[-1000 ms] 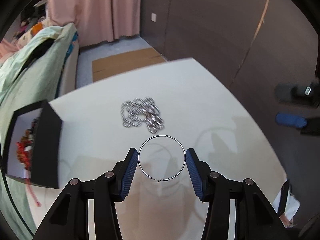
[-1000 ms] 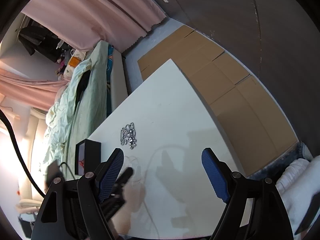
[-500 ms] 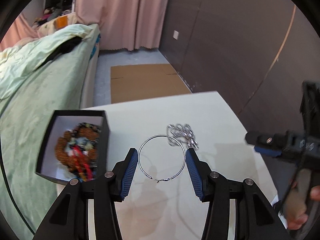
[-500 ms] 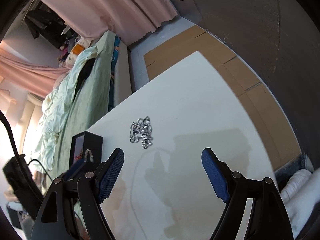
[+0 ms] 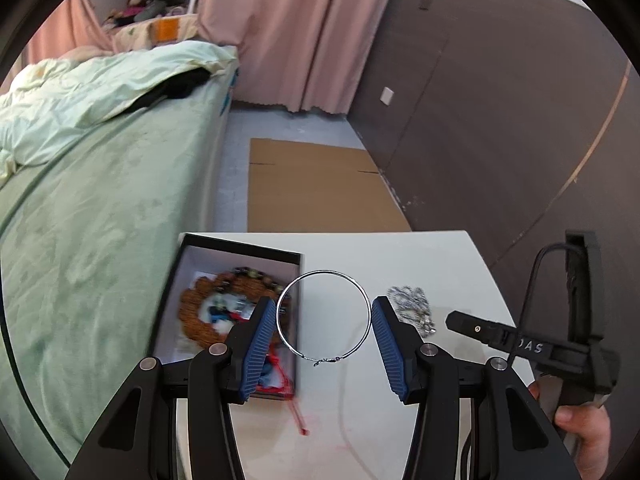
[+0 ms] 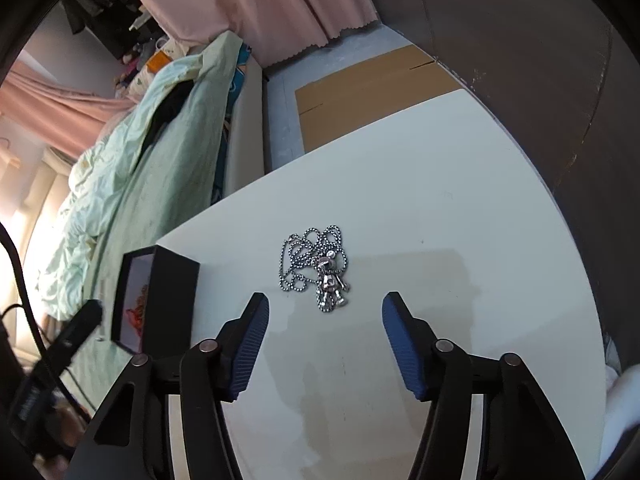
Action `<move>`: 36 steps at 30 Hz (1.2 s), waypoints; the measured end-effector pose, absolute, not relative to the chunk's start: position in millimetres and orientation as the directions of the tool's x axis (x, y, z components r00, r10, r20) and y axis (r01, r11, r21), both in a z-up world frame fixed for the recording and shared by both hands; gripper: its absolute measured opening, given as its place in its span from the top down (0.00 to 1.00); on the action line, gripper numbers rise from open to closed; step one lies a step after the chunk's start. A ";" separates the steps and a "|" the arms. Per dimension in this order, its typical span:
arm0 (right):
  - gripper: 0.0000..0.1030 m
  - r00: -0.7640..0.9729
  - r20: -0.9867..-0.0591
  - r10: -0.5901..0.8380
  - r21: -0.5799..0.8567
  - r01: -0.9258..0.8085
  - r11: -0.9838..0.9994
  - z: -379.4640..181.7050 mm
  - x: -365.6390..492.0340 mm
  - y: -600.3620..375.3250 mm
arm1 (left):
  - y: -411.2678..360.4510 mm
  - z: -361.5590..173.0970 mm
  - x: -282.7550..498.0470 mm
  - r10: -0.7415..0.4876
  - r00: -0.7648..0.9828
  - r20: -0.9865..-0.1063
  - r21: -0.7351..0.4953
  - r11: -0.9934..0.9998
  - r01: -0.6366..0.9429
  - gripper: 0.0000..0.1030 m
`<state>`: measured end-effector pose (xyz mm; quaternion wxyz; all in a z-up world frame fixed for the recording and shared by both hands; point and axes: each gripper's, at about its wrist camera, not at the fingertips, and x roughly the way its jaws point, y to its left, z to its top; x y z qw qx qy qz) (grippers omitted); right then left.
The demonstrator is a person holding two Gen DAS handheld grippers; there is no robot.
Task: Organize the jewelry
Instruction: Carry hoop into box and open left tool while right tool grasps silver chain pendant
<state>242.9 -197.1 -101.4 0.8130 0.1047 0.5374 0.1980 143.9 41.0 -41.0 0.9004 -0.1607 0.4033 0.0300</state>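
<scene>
Fingers [image 5: 260,340] of the left gripper [image 5: 324,338] are spread only as far as the width of a thin silver hoop earring [image 5: 323,316], which is pinched across its diameter between the two blue ribbed pads, with its clasp hanging at the bottom. The hoop is held in the air above the white table [image 5: 400,252], at the right wall of the open black jewelry box [image 5: 240,250], in which a brown beaded bracelet [image 5: 196,316] and a red cord are already seen.

The right gripper [image 6: 322,340] is held wide apart and nothing is gripped; the silver ball-chain necklace with a small figure pendant [image 6: 316,266] lies heaped on the table just ahead of its tips, untouched.

A slip is judged the main risk: the hoop is contacted only at two narrow points on a springy wire, so it could be rotated or popped out. If it is let go over the box wall, it might be caught on the rim or dropped onto the table. The red cord trailing over the box's near edge could also be snagged.
</scene>
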 end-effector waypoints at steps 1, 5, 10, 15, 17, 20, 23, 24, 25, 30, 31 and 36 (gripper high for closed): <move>0.44 0.344 -0.835 0.430 0.378 -0.211 0.902 -102.4 244.1 -195.0 | 45.4 -41.6 144.0 -0.071 0.669 -0.740 -0.266 0.944 -0.194 0.50; 0.46 0.337 -0.845 0.414 0.358 -0.217 0.908 -108.3 249.6 -185.3 | 65.9 -46.0 144.3 -0.058 0.651 -0.757 -0.278 0.930 -0.241 0.50; 0.47 0.332 -0.853 0.402 0.341 -0.229 0.912 -113.4 256.4 -176.4 | 76.6 -56.5 145.7 -0.055 0.613 -0.788 -0.266 0.928 -0.259 0.50; 0.47 0.328 -0.861 0.390 0.328 -0.229 0.917 -119.3 263.7 -165.4 | 82.5 -66.7 151.5 -0.120 0.579 -0.806 -0.314 0.916 -0.247 0.47; 0.46 0.334 -0.864 0.376 0.311 -0.234 0.921 -121.0 266.2 -159.1 | 84.5 -69.6 154.5 -0.142 0.564 -0.814 -0.333 0.909 -0.251 0.42; 0.46 0.352 -0.870 0.345 0.268 -0.251 0.930 -120.5 266.0 -150.5 | 88.1 -71.3 155.2 -0.149 0.563 -0.813 -0.348 0.899 -0.265 0.39; 0.47 0.365 -0.877 0.313 0.221 -0.273 0.936 -119.9 264.0 -143.3 | 91.3 -69.7 155.5 -0.148 0.567 -0.810 -0.356 0.893 -0.275 0.39; 0.55 0.373 -0.880 0.294 0.195 -0.282 0.940 -119.8 262.6 -140.9 | 92.2 -69.4 155.3 -0.146 0.568 -0.810 -0.357 0.892 -0.279 0.39; 0.62 0.376 -0.883 0.281 0.177 -0.287 0.941 -119.5 262.4 -139.3 | 93.4 -69.2 154.9 -0.144 0.568 -0.811 -0.357 0.889 -0.285 0.39; 0.84 0.369 -0.894 0.254 0.138 -0.313 0.940 -117.9 258.4 -138.2 | 95.9 -64.0 146.6 -0.138 0.552 -0.822 -0.362 0.876 -0.320 0.39; 0.85 0.361 -0.894 0.264 0.153 -0.307 0.939 -117.3 257.1 -140.4 | 94.1 -59.9 140.6 -0.133 0.568 -0.812 -0.358 0.882 -0.306 0.39; 0.85 0.345 -0.867 0.359 0.262 -0.296 0.919 -108.5 246.3 -153.4 | 92.6 -59.2 127.3 -0.109 0.574 -0.812 -0.340 0.887 -0.312 0.37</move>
